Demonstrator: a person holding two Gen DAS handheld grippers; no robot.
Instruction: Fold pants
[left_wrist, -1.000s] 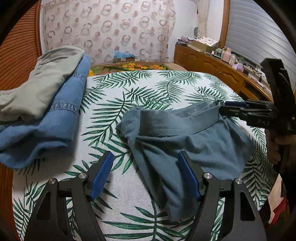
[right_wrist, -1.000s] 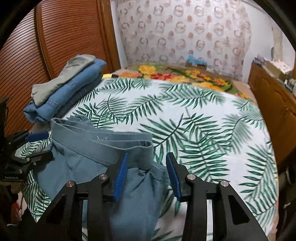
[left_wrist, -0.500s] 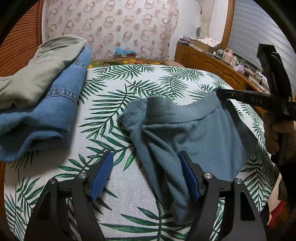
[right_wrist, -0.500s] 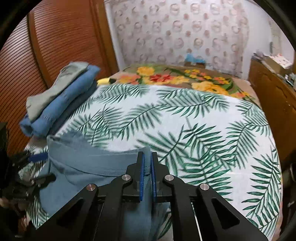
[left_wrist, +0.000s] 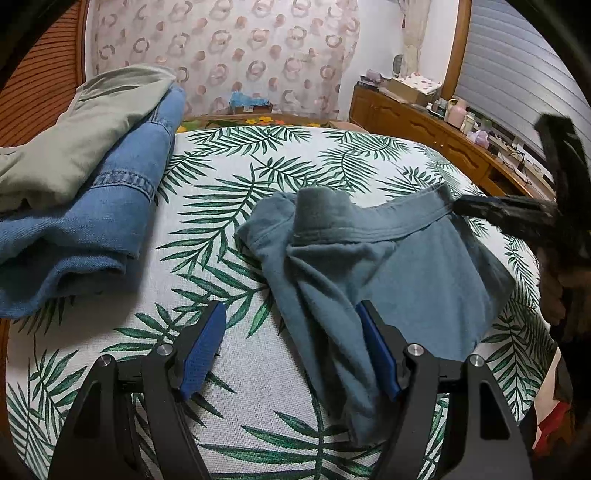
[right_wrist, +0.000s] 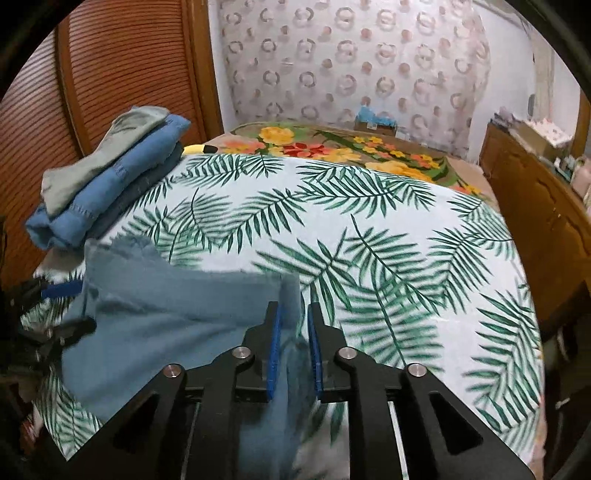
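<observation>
Soft, even indoor light; fisheye bending and dark corners at the edges; motion blur near the bottom.

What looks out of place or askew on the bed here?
The grey-blue pants lie bunched and twisted, one waistband corner flopped over, not flat. The folded stack beside them sits neatly. Nothing spilled or damaged.

Crumpled grey-blue pants (left_wrist: 388, 266) lie bunched on the leaf-print bedspread (left_wrist: 229, 177), waistband raised at one corner.
</observation>
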